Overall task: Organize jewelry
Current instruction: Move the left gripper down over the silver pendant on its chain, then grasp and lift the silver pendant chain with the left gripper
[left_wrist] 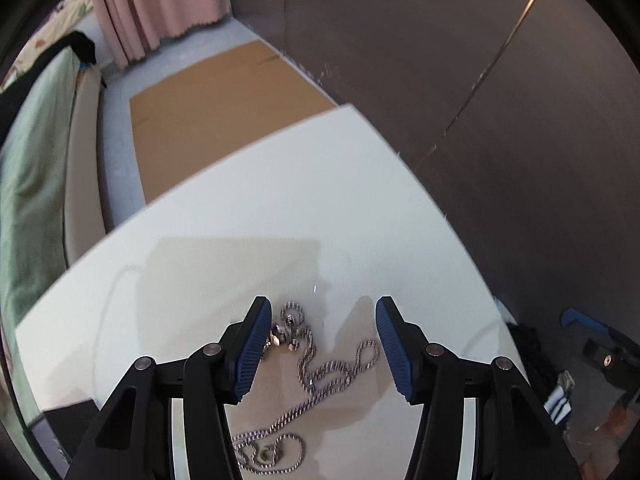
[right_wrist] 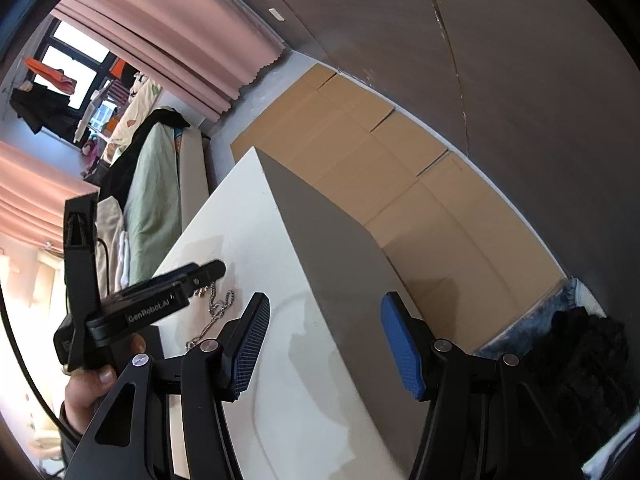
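A silver chain necklace (left_wrist: 320,372) with a small pendant lies in loose coils on the white table (left_wrist: 280,200). My left gripper (left_wrist: 320,308) is open, hovering just above the chain, with the chain between its blue pads (left_wrist: 390,344). In the right wrist view the chain (right_wrist: 214,312) shows at the left under the left gripper (right_wrist: 212,270), which a hand holds. My right gripper (right_wrist: 324,304) is open and empty, over the table's right edge and away from the chain.
Flattened cardboard (left_wrist: 208,112) covers the floor beyond the table. A dark wall (left_wrist: 480,80) runs along the right. A bed with green bedding (right_wrist: 154,184) and pink curtains (right_wrist: 160,32) are at the left. Dark clothes (right_wrist: 580,360) lie on the floor at the right.
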Motion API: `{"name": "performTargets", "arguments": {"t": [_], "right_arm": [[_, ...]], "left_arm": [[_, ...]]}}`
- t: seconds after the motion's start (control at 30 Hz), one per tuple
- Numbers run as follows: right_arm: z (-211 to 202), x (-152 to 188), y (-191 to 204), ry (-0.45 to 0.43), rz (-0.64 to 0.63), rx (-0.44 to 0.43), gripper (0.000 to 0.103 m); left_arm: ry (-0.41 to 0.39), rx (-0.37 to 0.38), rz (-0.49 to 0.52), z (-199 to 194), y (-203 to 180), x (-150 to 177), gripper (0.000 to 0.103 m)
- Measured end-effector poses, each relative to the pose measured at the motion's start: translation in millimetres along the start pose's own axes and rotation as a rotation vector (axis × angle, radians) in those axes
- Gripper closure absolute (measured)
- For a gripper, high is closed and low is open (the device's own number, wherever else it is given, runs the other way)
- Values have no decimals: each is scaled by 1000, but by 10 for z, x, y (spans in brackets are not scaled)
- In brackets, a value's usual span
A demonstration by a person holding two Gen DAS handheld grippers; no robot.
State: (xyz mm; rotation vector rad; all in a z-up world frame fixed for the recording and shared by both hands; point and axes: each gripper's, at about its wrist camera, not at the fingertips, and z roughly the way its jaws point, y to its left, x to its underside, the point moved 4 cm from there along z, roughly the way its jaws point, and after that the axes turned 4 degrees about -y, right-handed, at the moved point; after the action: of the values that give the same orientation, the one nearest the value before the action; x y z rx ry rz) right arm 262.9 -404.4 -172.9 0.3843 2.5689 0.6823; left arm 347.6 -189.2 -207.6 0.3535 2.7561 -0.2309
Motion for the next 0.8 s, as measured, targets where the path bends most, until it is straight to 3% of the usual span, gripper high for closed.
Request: {"name": "performTargets", "arguments": {"t": [0.27, 0.33, 0.47, 0.7, 0.8], "right_arm": [[31, 1, 14, 17, -2, -6, 44], [37, 0, 14, 21, -5, -4, 44], [37, -1, -22, 24, -1, 2, 44], [41, 3, -65, 27, 18, 11, 44], [48, 6, -60, 32, 17, 11, 44]], "left_arm": [[33, 22, -35, -90, 214, 171, 49], [29, 16, -38, -99, 246, 187, 59], [29, 13, -59, -100, 286, 177, 65], [8, -114, 101, -47, 111, 173, 65], [25, -113, 138, -16, 26, 190, 66]]}}
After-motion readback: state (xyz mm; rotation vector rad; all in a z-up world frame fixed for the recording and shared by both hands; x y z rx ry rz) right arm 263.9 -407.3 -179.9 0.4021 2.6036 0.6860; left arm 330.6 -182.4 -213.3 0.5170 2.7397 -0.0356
